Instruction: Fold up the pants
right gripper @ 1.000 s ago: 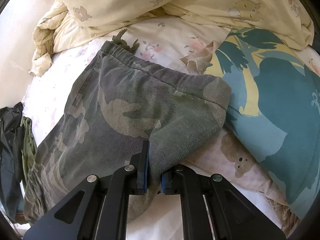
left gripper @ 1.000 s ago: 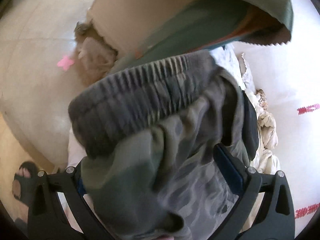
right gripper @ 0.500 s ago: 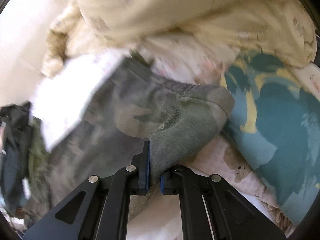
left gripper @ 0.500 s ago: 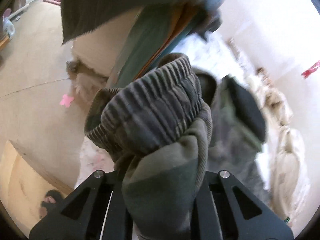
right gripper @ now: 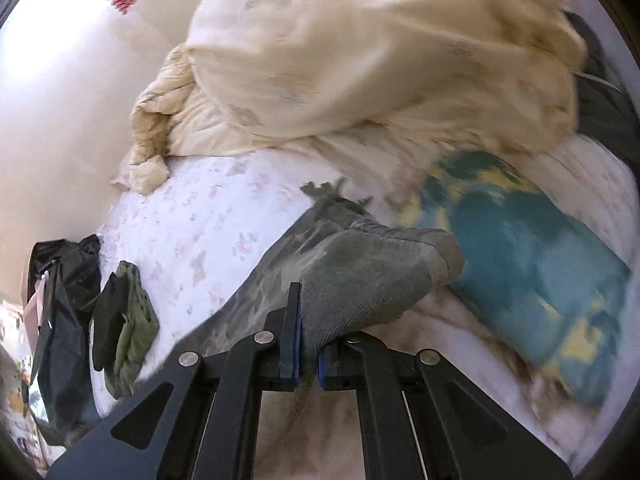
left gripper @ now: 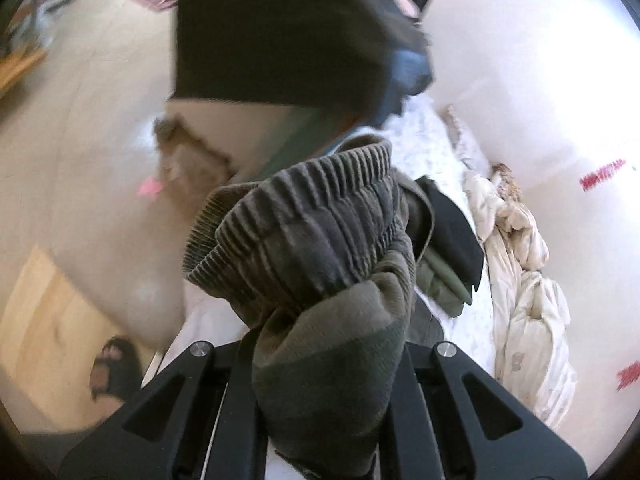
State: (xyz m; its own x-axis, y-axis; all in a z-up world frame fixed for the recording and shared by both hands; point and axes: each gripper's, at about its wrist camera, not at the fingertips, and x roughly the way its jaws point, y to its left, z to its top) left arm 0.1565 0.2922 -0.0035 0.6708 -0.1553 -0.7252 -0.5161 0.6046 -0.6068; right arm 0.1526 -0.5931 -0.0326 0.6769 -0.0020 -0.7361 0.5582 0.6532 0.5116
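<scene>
Covering most of the right wrist view, a bed sheet [right gripper: 208, 216] printed with pale flowers carries everything else. A cream quilt [right gripper: 360, 56] with faint bear prints is heaped at its far side, and a teal and yellow patterned blanket [right gripper: 532, 280] lies to the right, both blurred. The camouflage pants [right gripper: 332, 272] stretch diagonally across the sheet between them, one end raised off the bed. That raised end sits in the right gripper [right gripper: 307, 356], whose blue-padded fingers [right gripper: 295, 352] are pinched narrowly on a fold of the fabric. A drawstring [right gripper: 324, 190] pokes out at the far edge of the pants. Near the left edge of the bed lie a dark garment [right gripper: 60, 320] and a smaller olive and black bundle [right gripper: 128, 320].

From the left wrist view, the pants [left gripper: 320, 360] fill the middle of the frame, their ribbed elastic waistband [left gripper: 304, 228] bunched and held up above the bed. The left gripper [left gripper: 324, 376] is clamped on that bunch, fabric spilling between and over its black arms. A sandalled foot [left gripper: 110, 368] stands on the floor at lower left, and a small pink mark [left gripper: 150, 188] shows on the floor beyond.
</scene>
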